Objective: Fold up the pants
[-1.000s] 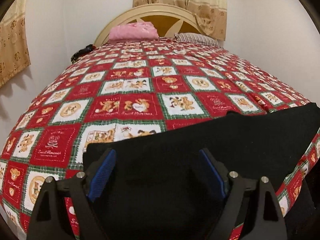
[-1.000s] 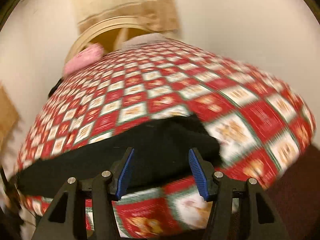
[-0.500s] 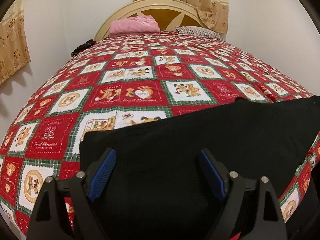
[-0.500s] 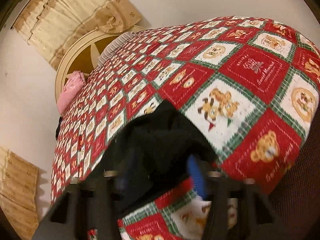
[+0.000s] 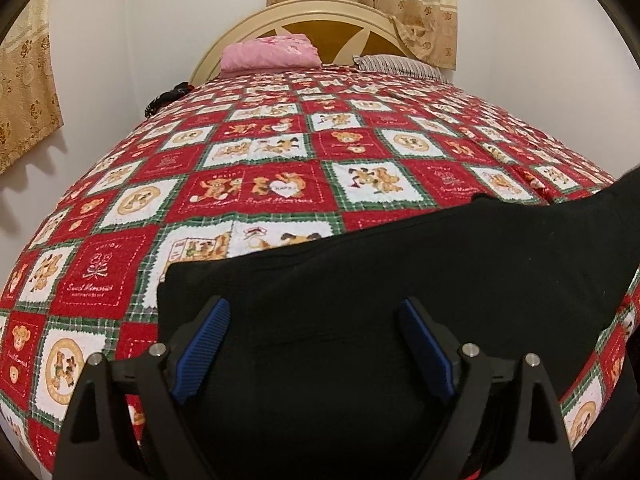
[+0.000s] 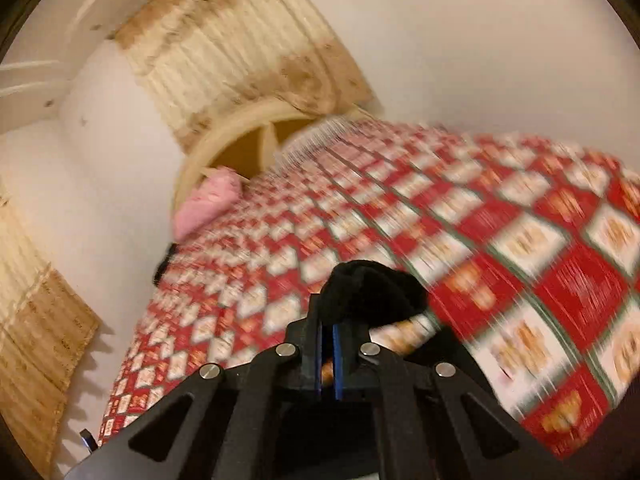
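Left wrist view alone: left gripper [image 5: 314, 340] spread wide over flat black pants [image 5: 400, 280]; right wrist view: right gripper [image 6: 328, 334] clenched on bunched pants [image 6: 368, 288] above bed [image 6: 520, 280].

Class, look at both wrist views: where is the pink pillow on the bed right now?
The pink pillow lies at the far end of the bed, against the headboard, left of the striped pillow; in the right wrist view it shows at the left.

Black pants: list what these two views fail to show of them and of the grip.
- Left wrist view: the black pants run off the right and bottom edges; the open left gripper covers the near part.
- Right wrist view: motion blur smears the bedspread; the right gripper is shut on a bunched fold, so which part it holds is unclear.
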Available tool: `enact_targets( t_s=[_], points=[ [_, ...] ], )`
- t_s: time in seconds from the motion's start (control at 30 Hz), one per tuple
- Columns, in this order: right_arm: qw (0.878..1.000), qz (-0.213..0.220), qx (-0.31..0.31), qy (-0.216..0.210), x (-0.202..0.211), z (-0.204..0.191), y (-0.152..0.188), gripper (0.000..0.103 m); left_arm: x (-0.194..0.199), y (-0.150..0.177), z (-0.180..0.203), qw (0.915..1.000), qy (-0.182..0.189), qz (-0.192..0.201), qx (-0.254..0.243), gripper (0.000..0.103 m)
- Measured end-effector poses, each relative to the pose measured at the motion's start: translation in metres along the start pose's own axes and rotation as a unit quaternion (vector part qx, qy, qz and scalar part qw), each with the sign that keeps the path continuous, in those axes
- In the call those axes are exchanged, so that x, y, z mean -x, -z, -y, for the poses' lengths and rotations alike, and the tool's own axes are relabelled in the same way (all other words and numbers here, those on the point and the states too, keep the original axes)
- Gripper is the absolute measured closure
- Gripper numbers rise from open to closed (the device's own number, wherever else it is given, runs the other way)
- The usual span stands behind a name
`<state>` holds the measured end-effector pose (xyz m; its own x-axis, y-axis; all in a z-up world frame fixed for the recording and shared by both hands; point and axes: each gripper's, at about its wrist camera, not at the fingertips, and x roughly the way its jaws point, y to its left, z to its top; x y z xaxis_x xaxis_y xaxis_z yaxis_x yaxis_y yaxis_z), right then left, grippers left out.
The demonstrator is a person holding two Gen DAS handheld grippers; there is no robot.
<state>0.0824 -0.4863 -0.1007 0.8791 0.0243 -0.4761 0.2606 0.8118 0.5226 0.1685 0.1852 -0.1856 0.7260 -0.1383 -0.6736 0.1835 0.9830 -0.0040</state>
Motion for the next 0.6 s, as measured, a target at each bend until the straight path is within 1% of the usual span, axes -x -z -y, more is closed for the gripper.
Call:
enact_targets(
  t_s=[0.03,0.1,0.17,0.23,0.27,0.33,0.4,0.43,0.53,0.6],
  points=[
    [1.000,-0.008,-0.007,0.010,-0.001,0.009,0.007,0.099,0.000,0.000,0.000,1.0000,0.001,-0.001,-0.001,0.012],
    [0.998,-0.031,-0.030,0.036,-0.007,0.041,0.028,0.099,-0.001,-0.001,0.000,1.0000,0.003,-0.003,-0.004,0.011],
    [0.997,-0.047,-0.044,0.042,-0.011,0.060,0.040,0.099,-0.002,-0.001,0.001,1.0000,0.003,-0.006,-0.005,0.011],
    [0.996,-0.052,-0.044,0.055,-0.012,0.071,0.051,0.099,-0.002,-0.001,0.002,1.0000,0.002,-0.006,-0.006,0.010],
    [0.996,-0.056,-0.045,0.056,-0.013,0.076,0.055,0.097,-0.001,-0.001,0.002,1.0000,0.001,-0.006,-0.006,0.010],
    [0.995,-0.064,-0.050,0.063,-0.012,0.082,0.057,0.086,-0.001,-0.001,0.002,1.0000,0.002,-0.006,-0.005,0.010],
    [0.994,-0.051,-0.047,0.084,-0.005,0.088,0.053,0.058,-0.002,0.000,0.001,1.0000,0.002,-0.006,-0.004,0.010],
    [0.994,-0.042,-0.049,0.091,0.000,0.092,0.050,0.055,-0.002,0.000,0.001,1.0000,0.002,-0.006,-0.003,0.010],
    [0.993,-0.018,-0.065,0.093,0.010,0.101,0.033,0.054,-0.002,0.000,0.001,1.0000,0.001,-0.007,-0.005,0.010],
    [0.994,-0.012,-0.071,0.081,0.010,0.104,0.017,0.054,-0.002,0.000,0.001,1.0000,0.001,-0.008,-0.005,0.009]
  ],
)
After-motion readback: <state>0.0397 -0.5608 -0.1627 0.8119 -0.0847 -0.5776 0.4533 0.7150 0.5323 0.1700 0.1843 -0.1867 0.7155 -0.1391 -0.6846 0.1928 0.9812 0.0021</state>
